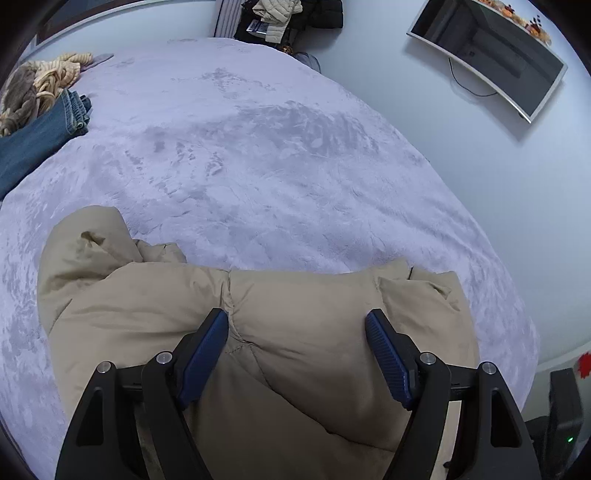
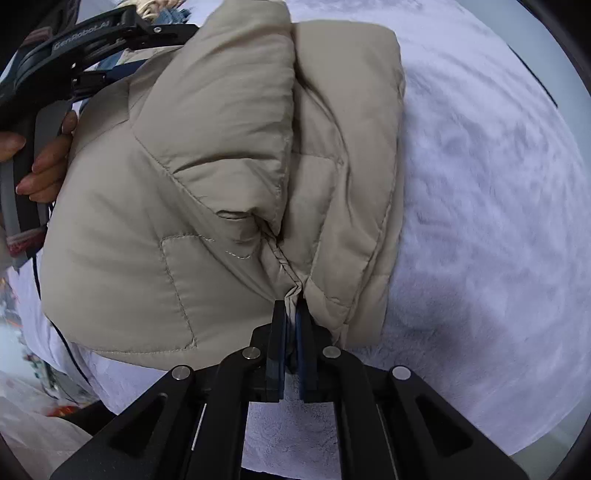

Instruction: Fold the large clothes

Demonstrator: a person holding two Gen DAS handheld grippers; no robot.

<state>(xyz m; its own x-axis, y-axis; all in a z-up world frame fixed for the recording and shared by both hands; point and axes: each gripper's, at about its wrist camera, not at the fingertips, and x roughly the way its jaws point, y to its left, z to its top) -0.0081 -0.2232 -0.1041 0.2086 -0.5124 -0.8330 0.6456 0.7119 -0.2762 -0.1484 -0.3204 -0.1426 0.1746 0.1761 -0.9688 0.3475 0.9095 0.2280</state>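
Observation:
A beige puffer jacket [image 1: 258, 332] lies bunched in thick folds on the near part of a bed with a pale lilac plush cover [image 1: 258, 147]. My left gripper [image 1: 297, 321] is open, its blue pads on either side of a jacket fold just above it. In the right wrist view the jacket [image 2: 207, 166] fills the middle. My right gripper [image 2: 291, 308] is shut on a pinch of the jacket's edge at a seam. The left gripper's body [image 2: 74, 48] and the hand holding it show at the upper left there.
Blue jeans [image 1: 37, 136] and a heap of tan and brown knitwear [image 1: 40, 88] lie at the bed's far left. A wall-mounted TV [image 1: 487, 55] hangs on the right wall. Hanging coats [image 1: 288, 18] stand beyond the bed. A black device [image 1: 561, 413] sits at the lower right.

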